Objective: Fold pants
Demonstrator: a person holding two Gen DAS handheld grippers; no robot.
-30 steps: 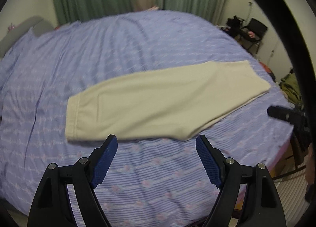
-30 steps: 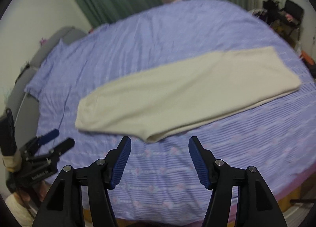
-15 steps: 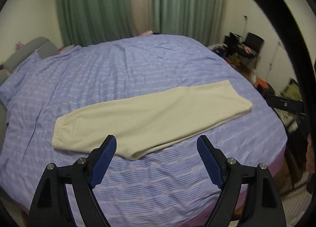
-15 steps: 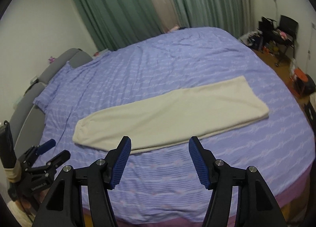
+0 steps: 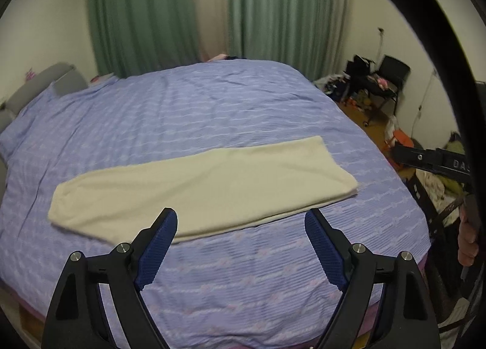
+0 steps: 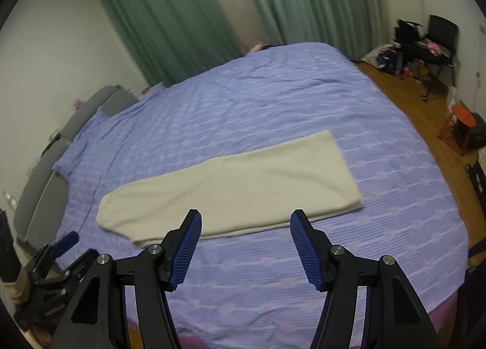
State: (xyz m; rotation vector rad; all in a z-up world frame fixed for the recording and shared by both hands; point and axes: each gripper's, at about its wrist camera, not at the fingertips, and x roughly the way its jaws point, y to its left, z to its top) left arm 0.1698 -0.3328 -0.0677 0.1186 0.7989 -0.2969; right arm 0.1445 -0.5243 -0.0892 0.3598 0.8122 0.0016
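Both grippers hang above the near edge of the bed, pointing down and forward, and neither has anything in it. Left gripper (image 5: 241,219) has its blue pads spread wide and its jaws are opening, with only bedsheet showing between them. Right gripper (image 6: 245,221) stands about half open, its pads apart and holding nothing.

Just beyond the fingertips lies the sheet (image 5: 212,112), purple with pale stripes, lightly wrinkled. On it rest the pants (image 5: 200,188), cream-coloured, folded lengthwise into one long band. They lie flat across the bed, slanting from near left to farther right, with the narrow rounded end at the left and the wider squared end at the right. No gripper touches them.

At the left edge of the right wrist view, the left gripper (image 6: 57,254) shows from the side. At the right edge of the left wrist view, a hand (image 5: 467,236) grips a handle.

Farther back sit a grey headboard (image 6: 60,136) at the left, green curtains (image 5: 142,11) behind the bed, and a black chair (image 6: 440,36) amid clutter on the wooden floor (image 6: 425,112) at the right.
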